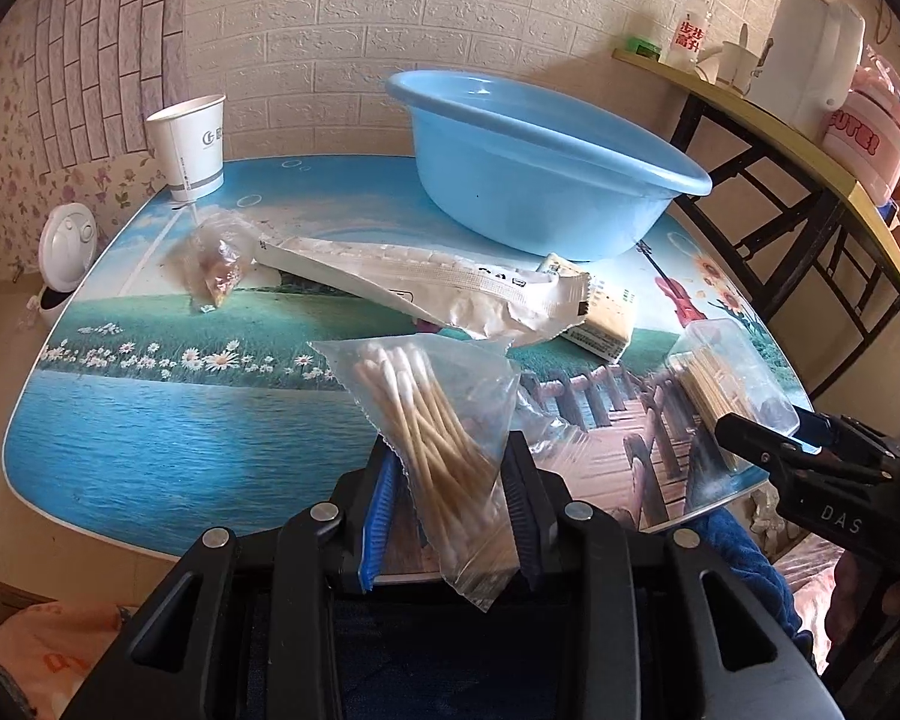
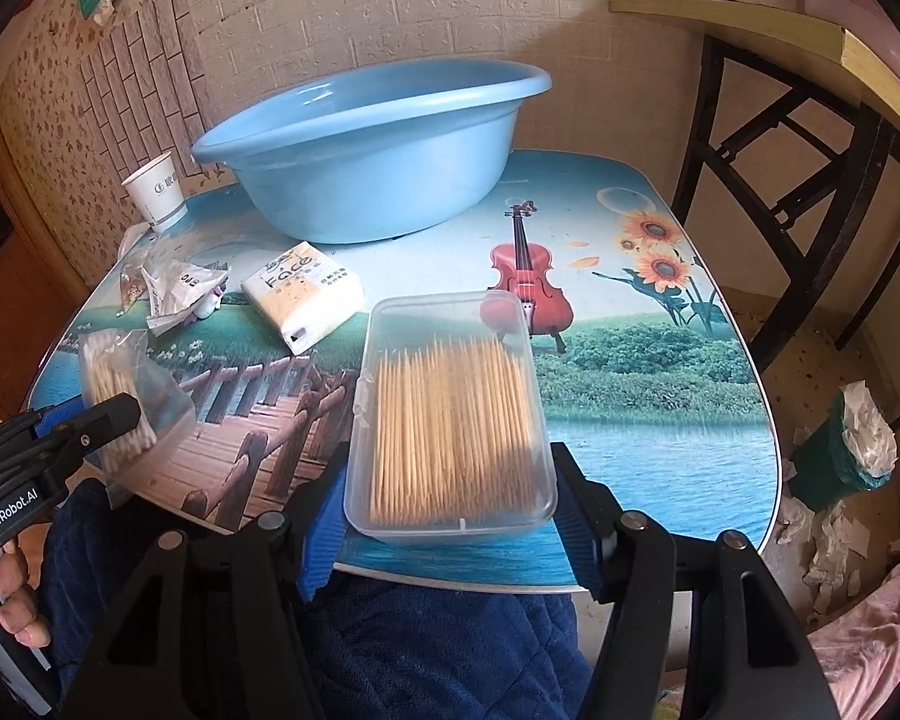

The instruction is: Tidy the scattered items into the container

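Both hands are loaded at the near edge of the table with the printed landscape top, so this looks like the carrying step, with the pick-ups done. The left gripper pinches a clear plastic bag of wooden-stemmed cotton swabs between its ridged pads, the bag's lower end hanging out below the jaws. The right gripper has its jaws pressed against the two long sides of a clear lidded plastic box full of toothpicks, whose far end seems raised off the table. The round light-blue plastic basin sits at the back of the table, well apart from both grippers, and I can't see into it. Between lie a crumpled white wrapper, a yellow-and-white pack of tissues and a small clear bag of snacks, untouched; a white paper cup stands far left. Next, I'd judge, each load must travel over that clutter, clear the basin's rim, and only then be released.
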The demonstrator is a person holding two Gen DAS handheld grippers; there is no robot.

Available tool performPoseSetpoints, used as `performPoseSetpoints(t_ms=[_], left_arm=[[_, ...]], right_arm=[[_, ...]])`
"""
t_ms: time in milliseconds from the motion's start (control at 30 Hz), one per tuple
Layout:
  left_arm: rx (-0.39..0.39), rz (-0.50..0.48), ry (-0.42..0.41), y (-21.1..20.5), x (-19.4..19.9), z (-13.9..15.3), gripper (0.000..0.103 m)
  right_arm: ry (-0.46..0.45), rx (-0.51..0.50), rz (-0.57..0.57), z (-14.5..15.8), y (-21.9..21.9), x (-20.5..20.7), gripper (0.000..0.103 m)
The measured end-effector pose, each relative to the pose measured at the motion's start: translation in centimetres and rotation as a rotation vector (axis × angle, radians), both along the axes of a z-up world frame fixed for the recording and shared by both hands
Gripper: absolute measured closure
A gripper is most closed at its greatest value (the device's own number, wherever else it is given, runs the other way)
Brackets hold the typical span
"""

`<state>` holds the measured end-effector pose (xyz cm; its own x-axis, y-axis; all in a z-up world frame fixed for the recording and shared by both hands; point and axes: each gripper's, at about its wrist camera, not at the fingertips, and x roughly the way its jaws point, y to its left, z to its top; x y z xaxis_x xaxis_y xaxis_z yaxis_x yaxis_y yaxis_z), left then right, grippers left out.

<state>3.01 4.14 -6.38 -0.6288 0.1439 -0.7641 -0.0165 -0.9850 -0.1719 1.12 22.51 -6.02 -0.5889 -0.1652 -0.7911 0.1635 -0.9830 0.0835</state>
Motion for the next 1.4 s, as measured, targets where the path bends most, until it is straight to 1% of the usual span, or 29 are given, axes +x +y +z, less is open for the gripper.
performPoseSetpoints(t_ms=[100, 167, 300, 367, 500, 700, 867, 933, 967, 1033, 1300, 1400], left_arm=[[-0.001, 0.007, 0.000, 0.1, -0.1, 0.0, 0.067], [0.000, 0.011, -0.006, 0.1, -0.3, -0.2, 0.059], [0.005, 0.022, -0.013, 0.0, -0.4, -0.4, 0.051], [0.003, 0.032, -0.010, 0.0, -0.5, -0.4, 0.045], [0.007, 0.046, -0.007, 0.0, -0.7, -0.4, 0.042], [0.003, 0.060, -0.005, 0.4, -1.1, -0.4, 0.031], [-0.001, 0.067, 0.004, 0.9, -1.2, -0.2, 0.018], [0.000, 0.067, 0.006, 1.1, -1.3, -0.1, 0.015], [0.001, 0.068, 0.007, 1.1, -1.3, 0.0, 0.011], [0.000, 0.072, 0.012, 1.3, -1.3, 0.0, 0.007], [-0.010, 0.079, 0.011, 1.7, -1.6, -0.2, 0.007], [-0.034, 0.075, 0.018, 2.0, -1.7, -0.2, 0.007]], right_arm=[[0.007, 0.002, 0.002, 0.1, -0.2, -0.1, 0.040], [0.006, 0.000, 0.002, 0.1, -0.2, -0.4, 0.039], [-0.004, -0.017, -0.001, -0.3, -0.1, -0.7, 0.038], [0.001, -0.020, -0.002, -0.3, -0.1, -0.8, 0.035], [0.006, -0.021, 0.003, -0.4, -0.3, -1.0, 0.034], [0.010, -0.025, 0.005, -0.3, -0.3, -1.1, 0.034], [0.015, -0.020, 0.007, -0.3, -0.4, -1.1, 0.034], [0.017, -0.016, 0.008, -0.4, -0.5, -1.1, 0.034], [0.018, -0.015, 0.008, -0.4, -0.5, -1.1, 0.034], [0.020, -0.011, 0.008, -0.4, -0.5, -1.2, 0.034], [0.024, -0.006, 0.008, -0.5, -0.6, -1.2, 0.034], [0.025, -0.005, 0.008, -0.4, -0.6, -1.2, 0.034]])
